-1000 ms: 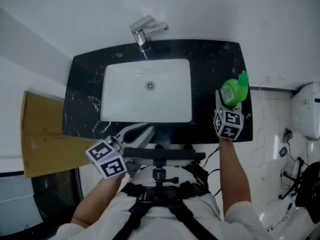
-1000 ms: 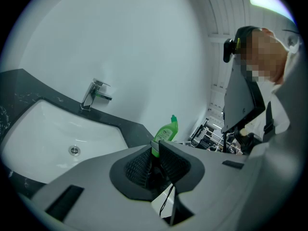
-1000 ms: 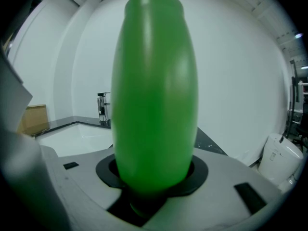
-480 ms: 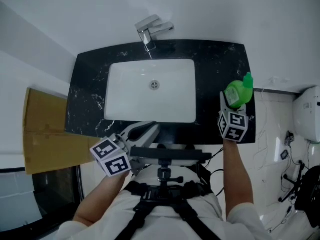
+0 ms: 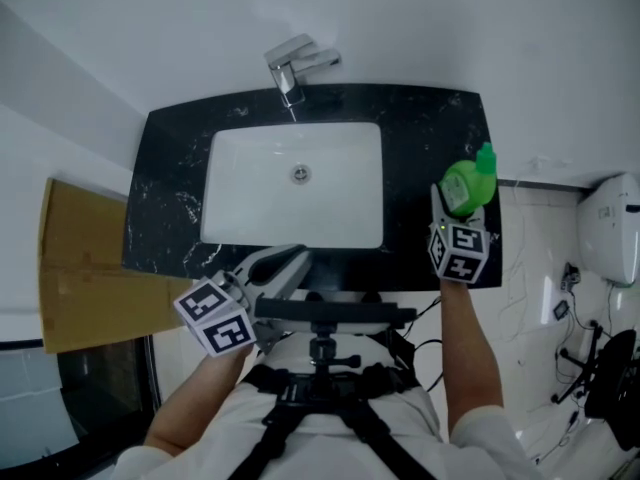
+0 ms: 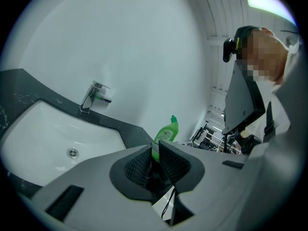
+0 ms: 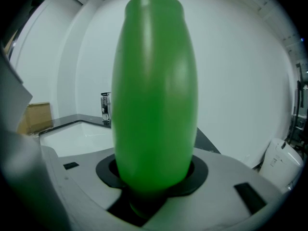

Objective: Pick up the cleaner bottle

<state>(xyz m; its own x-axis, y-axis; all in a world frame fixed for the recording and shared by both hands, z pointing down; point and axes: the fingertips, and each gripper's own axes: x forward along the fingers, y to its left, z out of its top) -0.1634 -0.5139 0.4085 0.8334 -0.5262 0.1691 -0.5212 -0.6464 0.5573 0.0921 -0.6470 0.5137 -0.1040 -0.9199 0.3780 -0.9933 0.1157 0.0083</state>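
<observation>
The green cleaner bottle [image 5: 465,183] stands upright over the right end of the black countertop [image 5: 420,133]. My right gripper [image 5: 455,213] is shut on its lower body. In the right gripper view the bottle [image 7: 154,90] fills the middle, pinched between the jaws of the right gripper [image 7: 154,177]. Whether its base touches the counter is hidden. My left gripper [image 5: 290,260] hovers at the counter's front edge below the sink, with its jaws together and nothing between them. In the left gripper view the bottle [image 6: 167,131] shows far beyond the left gripper [image 6: 155,160].
A white sink basin [image 5: 230,218] is set in the counter, with a chrome faucet [image 5: 290,66] behind it. Brown cardboard [image 5: 80,268] lies left of the counter. A white appliance [image 5: 608,226] and cables sit on the floor at the right.
Only the head view shifts slightly. Both grippers and the bottle keep their places.
</observation>
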